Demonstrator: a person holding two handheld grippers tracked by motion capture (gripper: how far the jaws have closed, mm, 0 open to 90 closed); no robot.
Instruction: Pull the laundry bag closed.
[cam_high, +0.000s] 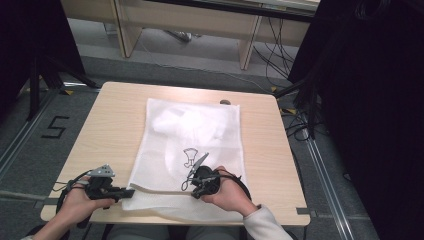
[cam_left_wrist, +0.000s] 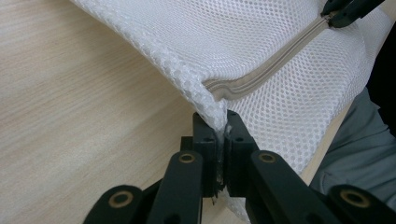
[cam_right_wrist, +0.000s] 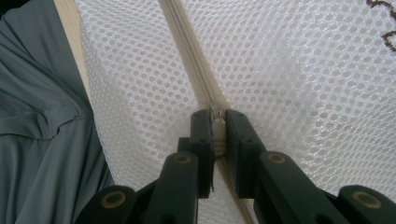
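Observation:
A white mesh laundry bag (cam_high: 192, 145) lies flat on the wooden table (cam_high: 115, 120), with something white inside and a small black drawing on it. A beige zipper (cam_left_wrist: 261, 77) runs along its near edge. My left gripper (cam_left_wrist: 219, 123) is shut on the bag's near left corner, right where the zipper ends. My right gripper (cam_right_wrist: 217, 116) is shut on the zipper pull (cam_right_wrist: 218, 122), farther along the zipper (cam_right_wrist: 187, 51). From above, the left gripper (cam_high: 129, 192) sits at the bag's corner and the right gripper (cam_high: 196, 192) at mid-edge.
The bag's near edge hangs slightly over the table's front edge (cam_high: 175, 220), above the person's grey trousers (cam_right_wrist: 42, 140). A small dark object (cam_high: 225, 102) lies at the table's far side. Cables and wooden furniture legs stand on the floor beyond.

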